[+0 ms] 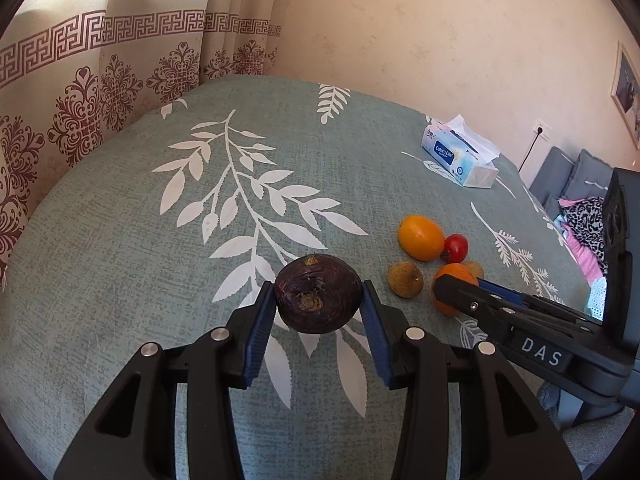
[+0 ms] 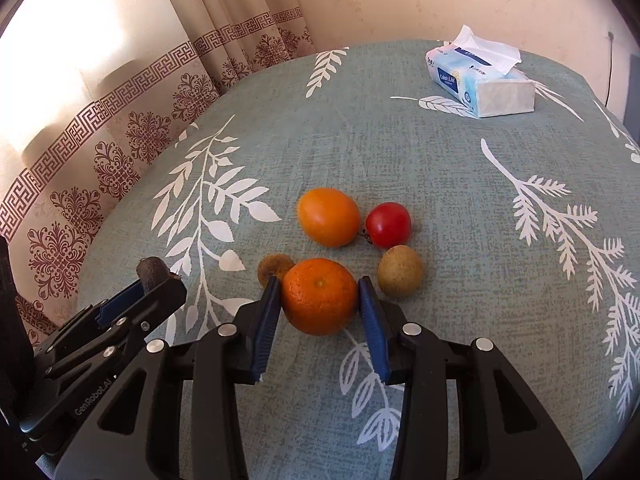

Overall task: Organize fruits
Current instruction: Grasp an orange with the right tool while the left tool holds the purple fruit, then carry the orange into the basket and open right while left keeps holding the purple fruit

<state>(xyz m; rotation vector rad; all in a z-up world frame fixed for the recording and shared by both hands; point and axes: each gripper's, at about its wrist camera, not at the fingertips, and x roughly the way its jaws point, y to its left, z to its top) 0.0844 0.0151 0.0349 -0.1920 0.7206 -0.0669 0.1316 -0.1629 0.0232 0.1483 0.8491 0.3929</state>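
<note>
Here, a dark purple, wrinkled round fruit point(image 1: 318, 294) is clamped between the blue pads of the left gripper point(image 1: 319, 300), over the grey-green leaf-print tablecloth point(image 1: 132, 248). A dimpled orange mandarin point(image 2: 319, 295) is bracketed by the right gripper point(image 2: 319, 300), both pads touching it, on the cloth. Just beyond are grouped a smooth orange oval fruit point(image 2: 329, 217), a small red round fruit point(image 2: 389, 225) and two brownish round fruits point(image 2: 400, 271) point(image 2: 274, 266). A blue-and-white tissue pack point(image 2: 482, 80) is noted well apart, at the far edge
</note>
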